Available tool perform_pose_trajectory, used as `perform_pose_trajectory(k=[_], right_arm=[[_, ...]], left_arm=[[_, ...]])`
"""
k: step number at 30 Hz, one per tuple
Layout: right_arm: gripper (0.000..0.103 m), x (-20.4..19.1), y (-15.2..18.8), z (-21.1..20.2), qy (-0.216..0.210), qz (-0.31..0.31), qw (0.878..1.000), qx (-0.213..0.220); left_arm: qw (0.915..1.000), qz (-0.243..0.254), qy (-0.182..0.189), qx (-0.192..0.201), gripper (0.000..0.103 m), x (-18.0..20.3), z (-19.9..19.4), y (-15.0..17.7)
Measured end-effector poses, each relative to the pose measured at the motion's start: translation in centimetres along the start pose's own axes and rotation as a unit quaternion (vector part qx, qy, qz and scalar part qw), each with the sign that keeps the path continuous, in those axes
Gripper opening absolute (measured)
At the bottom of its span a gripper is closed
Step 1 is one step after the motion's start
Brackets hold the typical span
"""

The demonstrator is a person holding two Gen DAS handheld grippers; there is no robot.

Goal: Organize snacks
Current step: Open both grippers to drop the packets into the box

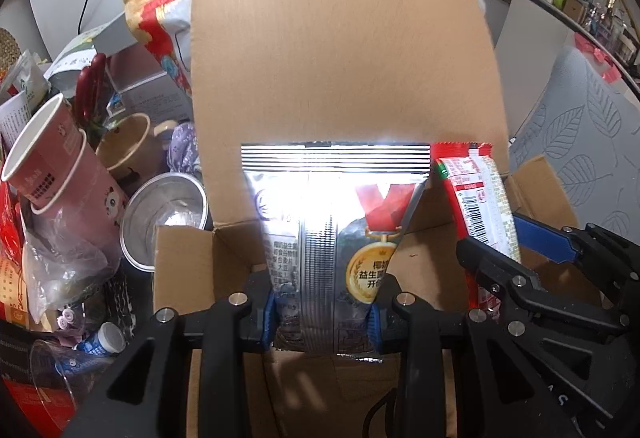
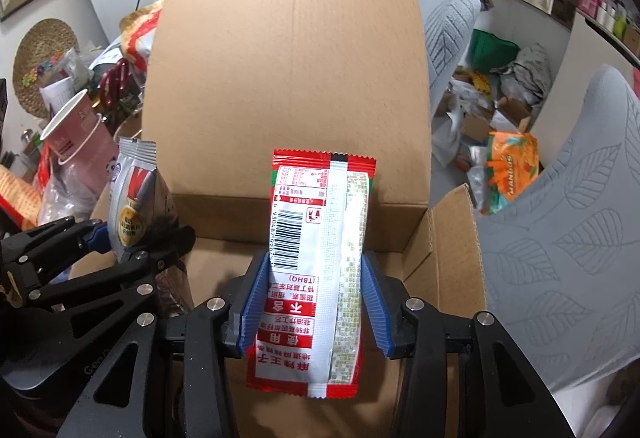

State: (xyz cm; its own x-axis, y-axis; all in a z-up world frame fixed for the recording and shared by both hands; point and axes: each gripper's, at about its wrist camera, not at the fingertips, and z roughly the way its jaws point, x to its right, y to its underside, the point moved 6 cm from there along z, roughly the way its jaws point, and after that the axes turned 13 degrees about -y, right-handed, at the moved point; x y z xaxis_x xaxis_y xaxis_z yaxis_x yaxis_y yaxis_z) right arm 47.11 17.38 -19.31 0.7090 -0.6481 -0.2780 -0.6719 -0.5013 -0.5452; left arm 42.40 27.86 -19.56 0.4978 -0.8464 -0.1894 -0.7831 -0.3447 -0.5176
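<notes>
- My left gripper (image 1: 322,312) is pinching a silver snack packet (image 1: 332,234) above the open cardboard box (image 1: 340,57).
- My right gripper (image 2: 314,308) is pinching a red snack packet (image 2: 316,258) alongside.
- Both are awaiting release; the visible box floor is looking bare.

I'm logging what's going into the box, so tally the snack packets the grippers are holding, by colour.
Silver packet: 1, in the left gripper
Red and white packet: 1, in the right gripper
Total: 2, both over the open cardboard box
</notes>
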Motion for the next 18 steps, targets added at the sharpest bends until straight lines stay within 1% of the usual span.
perform_pose_trajectory(k=[4,6,7,8,9,11,12,13,15,18], right_arm=[[0.047,0.2,0.1,0.7,0.011,-0.002,1.000,-0.010],[0.052,0.3,0.2,0.8,0.014,0.001,1.000,-0.015],[0.052,0.4,0.2,0.8,0.018,0.000,1.000,-0.015],[0.052,0.4,0.3,0.8,0.021,-0.004,1.000,-0.014],[0.053,0.3,0.2,0.8,0.023,-0.006,1.000,-0.015],[0.054,0.3,0.3,0.6,0.034,-0.009,0.999,-0.019],[0.054,0.4,0.3,0.5,0.035,-0.009,0.999,-0.019],[0.055,0.4,0.3,0.3,0.033,-0.008,0.999,-0.019],[0.059,0.5,0.3,-0.2,0.035,-0.006,0.999,-0.017],[0.059,0.4,0.2,-1.2,0.039,-0.006,0.999,-0.010]], left_arm=[[0.9997,-0.001,-0.008,-0.023,0.034,0.0,1.0,0.4],[0.9993,-0.002,-0.019,-0.033,0.036,-0.2,1.4,0.5],[0.9991,-0.003,-0.023,-0.036,0.039,-0.3,1.5,0.7],[0.9989,-0.004,-0.027,-0.038,0.047,-0.3,1.5,0.7],[0.9986,-0.006,-0.034,-0.039,0.052,-0.5,1.5,0.8],[0.9983,-0.011,-0.045,-0.037,0.069,-0.9,1.3,0.7],[0.9983,-0.015,-0.043,-0.035,0.072,-1.1,1.1,0.7],[0.9985,-0.019,-0.038,-0.035,0.072,-1.2,0.9,0.6],[0.9985,-0.019,-0.041,-0.032,0.072,-1.4,0.4,0.5],[0.9988,-0.015,-0.041,-0.022,0.072,-1.5,-0.8,0.3]])
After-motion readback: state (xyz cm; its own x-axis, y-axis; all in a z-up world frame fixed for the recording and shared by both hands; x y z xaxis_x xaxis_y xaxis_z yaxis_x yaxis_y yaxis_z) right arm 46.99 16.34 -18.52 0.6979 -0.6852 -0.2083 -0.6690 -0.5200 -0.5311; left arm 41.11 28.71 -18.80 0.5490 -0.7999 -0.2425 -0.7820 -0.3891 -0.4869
